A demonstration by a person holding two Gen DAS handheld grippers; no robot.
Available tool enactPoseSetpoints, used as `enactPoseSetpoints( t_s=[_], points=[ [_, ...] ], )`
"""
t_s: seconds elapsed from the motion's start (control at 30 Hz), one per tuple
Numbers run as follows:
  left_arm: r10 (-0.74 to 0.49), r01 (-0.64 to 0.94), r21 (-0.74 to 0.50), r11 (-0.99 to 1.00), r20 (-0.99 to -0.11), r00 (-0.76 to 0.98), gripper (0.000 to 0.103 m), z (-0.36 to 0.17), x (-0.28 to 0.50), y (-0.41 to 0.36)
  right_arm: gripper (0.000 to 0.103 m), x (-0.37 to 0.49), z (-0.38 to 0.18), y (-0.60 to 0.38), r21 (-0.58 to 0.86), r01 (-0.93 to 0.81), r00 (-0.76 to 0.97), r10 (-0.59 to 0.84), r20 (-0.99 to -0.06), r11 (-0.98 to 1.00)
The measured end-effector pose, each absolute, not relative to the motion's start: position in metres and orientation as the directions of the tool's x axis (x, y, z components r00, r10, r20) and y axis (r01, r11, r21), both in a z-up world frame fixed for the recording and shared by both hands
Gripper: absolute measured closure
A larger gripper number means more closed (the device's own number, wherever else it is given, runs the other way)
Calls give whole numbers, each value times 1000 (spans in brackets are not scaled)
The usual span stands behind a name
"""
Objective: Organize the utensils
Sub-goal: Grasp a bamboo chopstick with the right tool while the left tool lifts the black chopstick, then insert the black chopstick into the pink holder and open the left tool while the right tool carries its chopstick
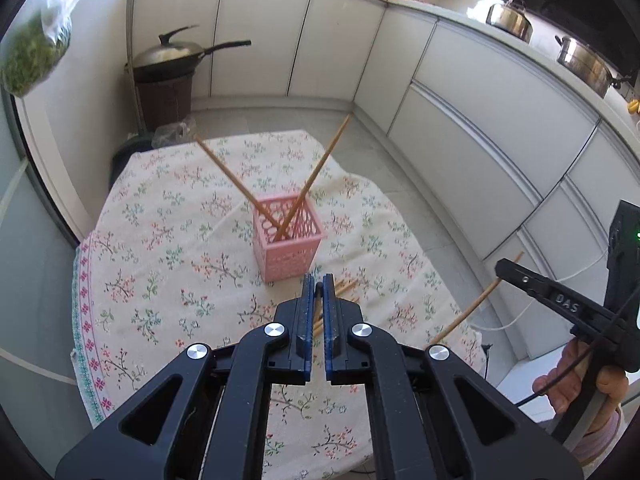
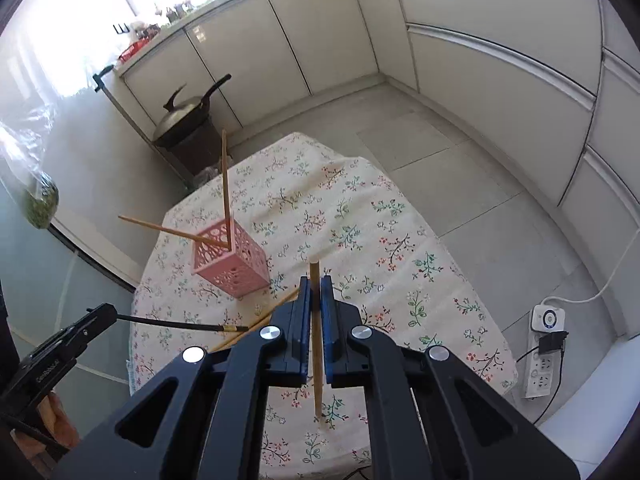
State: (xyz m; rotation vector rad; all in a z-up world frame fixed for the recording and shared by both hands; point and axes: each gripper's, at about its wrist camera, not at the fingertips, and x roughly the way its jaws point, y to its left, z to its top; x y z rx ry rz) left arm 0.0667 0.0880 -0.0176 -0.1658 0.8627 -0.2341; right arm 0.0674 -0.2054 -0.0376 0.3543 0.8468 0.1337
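Note:
A pink lattice holder [image 1: 287, 236] stands on the floral tablecloth [image 1: 168, 216] with two wooden chopsticks [image 1: 320, 170] leaning out of it; it also shows in the right wrist view [image 2: 232, 260]. My left gripper [image 1: 318, 284] is shut on a black chopstick [image 2: 176, 323], seen end-on between its jaws, just above several loose wooden chopsticks [image 1: 344, 289] on the cloth. My right gripper [image 2: 316, 286] is shut on a wooden chopstick [image 2: 317, 344], held above the table to the right of the holder; that chopstick shows in the left wrist view [image 1: 476, 300].
A wok [image 1: 176, 56] sits on a dark bin beyond the table. White cabinets [image 1: 480, 120] line the back and right. A power strip [image 2: 542, 356] lies on the floor at the right. A bag of greens [image 1: 32, 52] hangs at the left.

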Motion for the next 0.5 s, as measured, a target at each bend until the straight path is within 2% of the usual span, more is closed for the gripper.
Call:
enactPoseSetpoints(
  t_s=[0.33, 0.5],
  points=[
    [-233, 99, -242, 965, -629, 742, 100, 42, 90, 99, 98, 89, 32, -217, 451, -11, 740, 310, -597, 893],
    [-200, 78, -228, 971, -579, 791, 100, 71, 111, 98, 98, 105, 58, -206, 451, -45, 763, 322, -560, 891]
  ],
)
